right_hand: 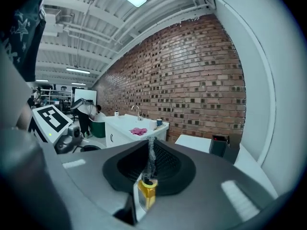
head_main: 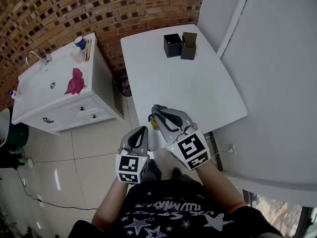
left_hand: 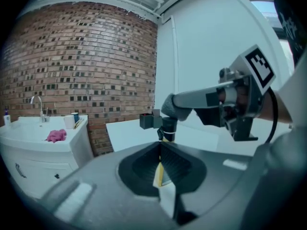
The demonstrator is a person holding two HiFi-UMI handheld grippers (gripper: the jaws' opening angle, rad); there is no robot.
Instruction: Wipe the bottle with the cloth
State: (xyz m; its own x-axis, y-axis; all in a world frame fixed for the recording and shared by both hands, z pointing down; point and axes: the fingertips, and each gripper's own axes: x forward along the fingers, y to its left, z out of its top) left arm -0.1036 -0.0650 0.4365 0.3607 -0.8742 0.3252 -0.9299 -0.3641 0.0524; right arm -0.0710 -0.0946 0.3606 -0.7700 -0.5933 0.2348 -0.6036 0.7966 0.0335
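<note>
A pink cloth (head_main: pixel 75 81) lies crumpled on the white sink counter (head_main: pixel 29 90), and it also shows in both gripper views (left_hand: pixel 56 135) (right_hand: pixel 139 131). A small bottle (head_main: pixel 12 93) stands at the counter's far left corner (left_hand: pixel 6 117). Both grippers hover over the floor, far from the counter, with nothing gripped. My left gripper (head_main: pixel 143 129) (left_hand: pixel 159 143) is shut. To its right my right gripper (head_main: pixel 154 108) (right_hand: pixel 150 139) has its jaws together at the tips. A small yellow piece (right_hand: pixel 146 191) sits low between those jaws; what it is I cannot tell.
A white table (head_main: pixel 198 83) stands ahead on the right with two black boxes (head_main: pixel 172 45) at its far edge. On the counter are a faucet (head_main: pixel 35 57) and a cup (head_main: pixel 79 42). A bin (head_main: pixel 124 86) sits between cabinet and table. A person (right_hand: pixel 91 114) bends over in the background.
</note>
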